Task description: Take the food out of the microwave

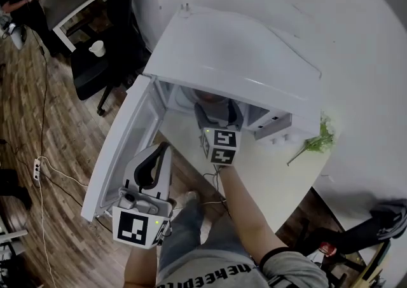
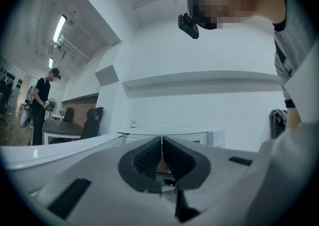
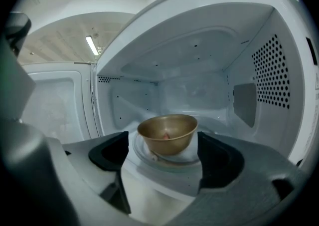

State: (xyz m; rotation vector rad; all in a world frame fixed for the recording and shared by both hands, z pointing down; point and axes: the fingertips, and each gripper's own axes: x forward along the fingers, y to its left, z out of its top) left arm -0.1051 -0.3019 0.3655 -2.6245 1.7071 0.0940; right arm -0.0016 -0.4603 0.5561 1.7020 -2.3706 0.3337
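Note:
The white microwave point(image 1: 236, 58) stands on a white table with its door point(image 1: 121, 147) swung open to the left. In the right gripper view a brass-coloured bowl point(image 3: 167, 132) sits on the glass turntable point(image 3: 149, 159) inside the cavity, with a small reddish piece of food point(image 3: 166, 135) in it. My right gripper point(image 3: 164, 164) is open at the mouth of the cavity point(image 1: 218, 114), jaws wide, the bowl just beyond them and untouched. My left gripper point(image 2: 161, 157) is shut on nothing and hangs low beside the open door point(image 1: 154, 156). The head view hides the bowl.
A green sprig point(image 1: 318, 140) lies on the white table point(image 1: 280, 178) right of the microwave. A black office chair point(image 1: 95, 70) and cables point(image 1: 44, 166) are on the wooden floor at left. A person point(image 2: 42, 105) stands far off by a desk.

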